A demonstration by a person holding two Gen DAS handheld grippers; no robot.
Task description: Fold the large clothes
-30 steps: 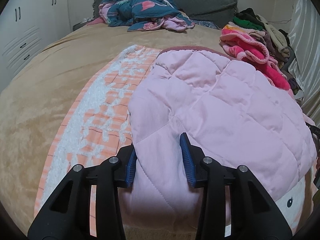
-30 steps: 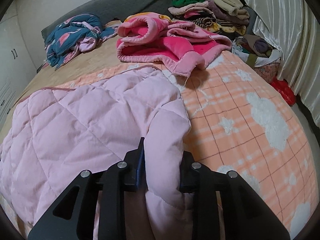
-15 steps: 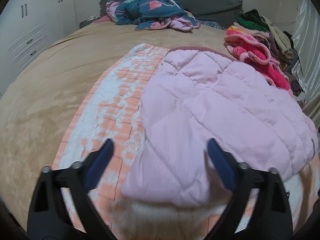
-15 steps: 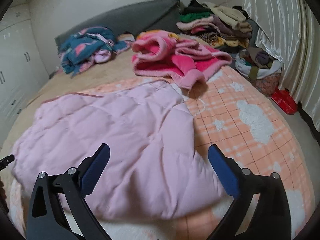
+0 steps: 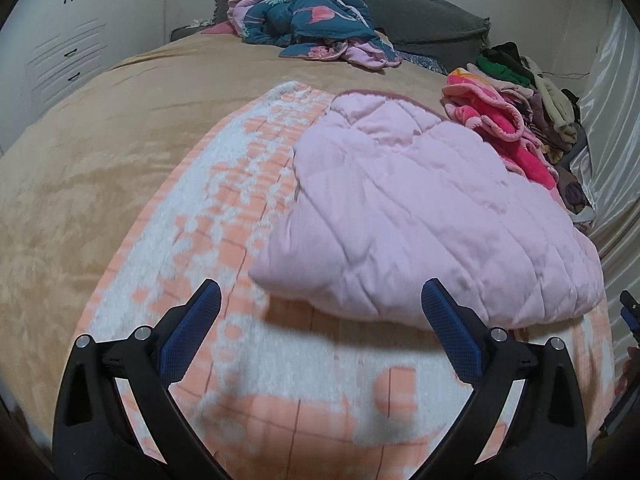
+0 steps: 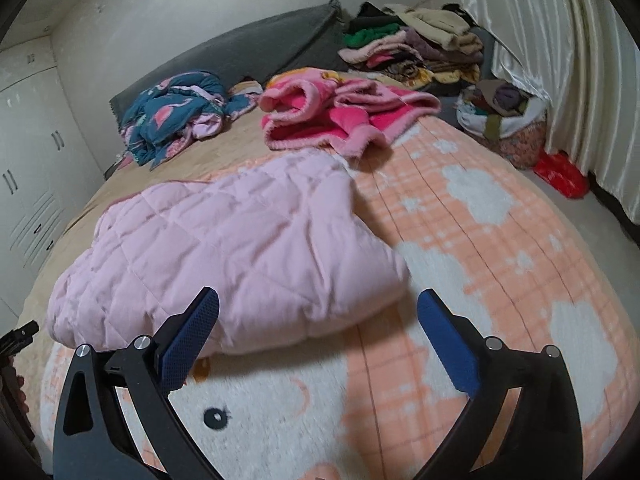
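A pale pink quilted garment lies folded over on the orange-and-white blanket that covers the bed. My left gripper hangs open just in front of its near left corner, nothing between the blue pads. My right gripper is open too, held back from the garment's near right edge and apart from it. Each gripper's tip shows at the edge of the other wrist's view.
A bright pink fleece garment lies behind the quilted one. A teal patterned heap sits by the grey headboard. Stacked clothes, a full basket and curtains are at the right; white cupboards at the left.
Both grippers let go of the pink quilted garment, opened wide and drew back from it. The garment now rests flat on the blanket.
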